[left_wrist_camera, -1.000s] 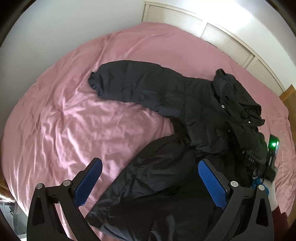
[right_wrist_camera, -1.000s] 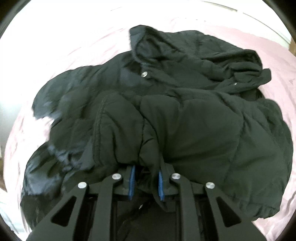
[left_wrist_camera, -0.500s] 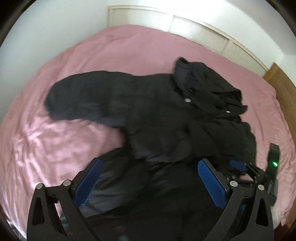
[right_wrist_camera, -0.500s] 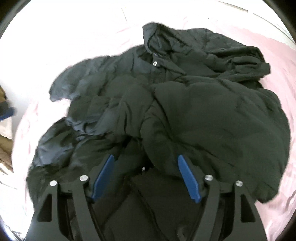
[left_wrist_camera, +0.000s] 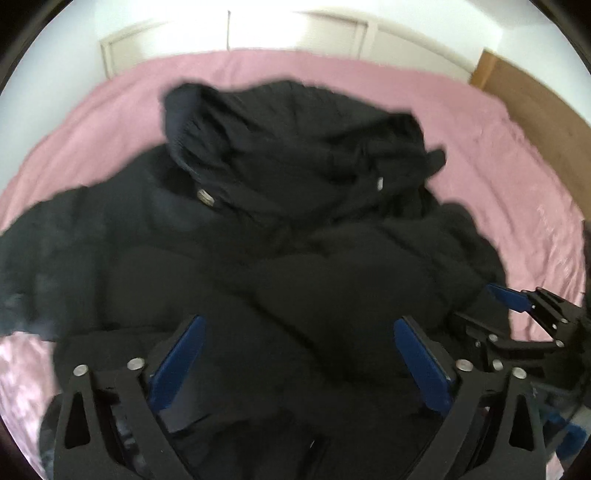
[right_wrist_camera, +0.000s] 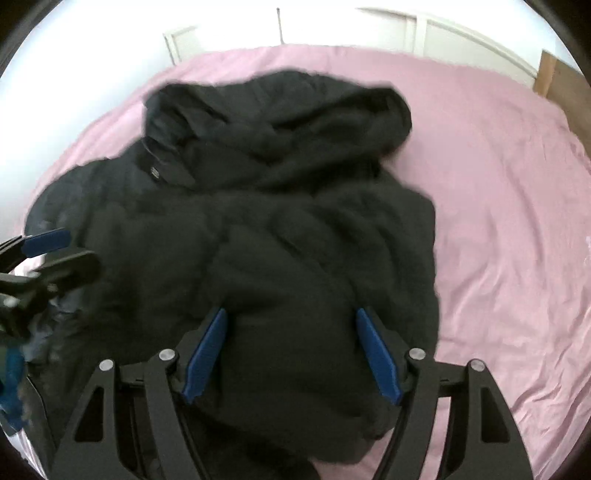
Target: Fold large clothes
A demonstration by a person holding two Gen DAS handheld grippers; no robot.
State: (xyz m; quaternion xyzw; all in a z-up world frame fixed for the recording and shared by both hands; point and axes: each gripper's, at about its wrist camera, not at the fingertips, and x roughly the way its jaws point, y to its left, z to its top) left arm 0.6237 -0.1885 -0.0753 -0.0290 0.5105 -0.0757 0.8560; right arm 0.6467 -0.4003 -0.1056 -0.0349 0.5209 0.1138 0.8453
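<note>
Black hooded jacket (left_wrist_camera: 280, 258) lies bunched in the middle of the pink bed sheet (left_wrist_camera: 498, 155), hood toward the white panelled wall (left_wrist_camera: 332, 33), one sleeve folded across the body. My left gripper (left_wrist_camera: 299, 354) is over the near part of the jacket, jaws wide but closing, blue pads clear of the fabric, nothing gripped. My right gripper (right_wrist_camera: 291, 347) sits over the folded sleeve near the jacket's right edge, jaws parted about two-thirds, pads not pinching anything. Both views motion-blurred. Wooden furniture edge (left_wrist_camera: 535, 110) at far right of bed.
</note>
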